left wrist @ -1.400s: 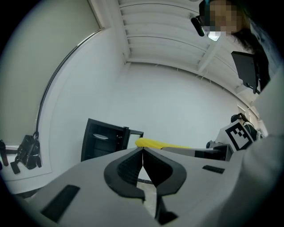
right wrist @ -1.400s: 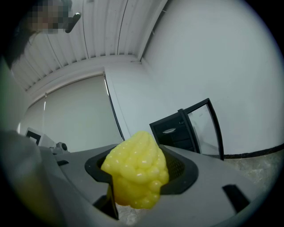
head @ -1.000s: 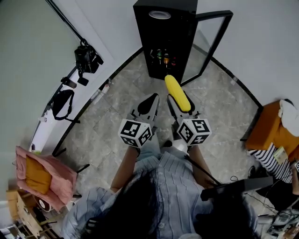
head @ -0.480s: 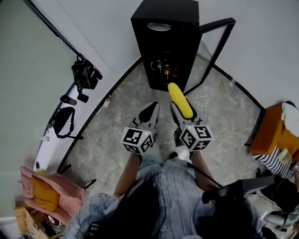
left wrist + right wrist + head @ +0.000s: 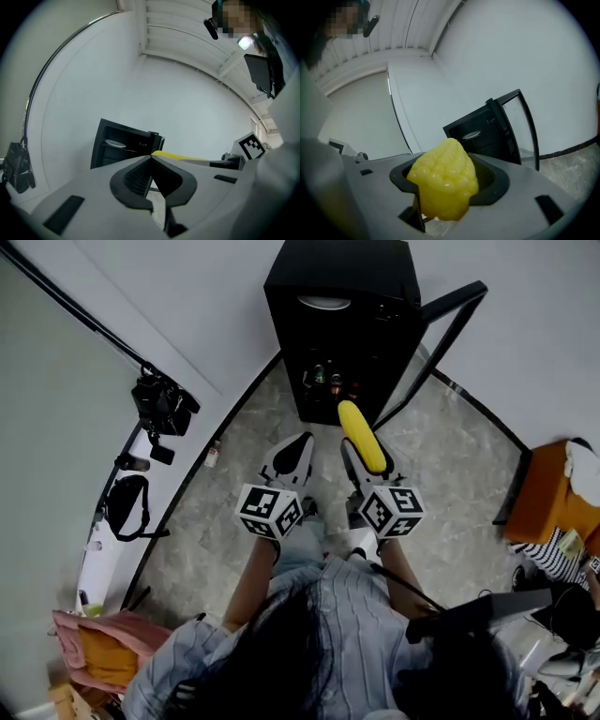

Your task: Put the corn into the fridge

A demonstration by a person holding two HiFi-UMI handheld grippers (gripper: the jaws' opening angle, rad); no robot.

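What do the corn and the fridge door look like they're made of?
The corn: probably molded plastic or rubber; kernels are glossy and uniformly yellow. The fridge door: clear glass or acrylic in a matte black frame; the wall shows through.

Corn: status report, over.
Right gripper shut on corn. Left gripper shut, empty. Fridge ahead, door open. Nothing in the way.

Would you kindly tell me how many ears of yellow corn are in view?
1. The yellow ear of corn is clamped in the right claw, pointing toward the open black fridge. Its dark shelves may hide more.
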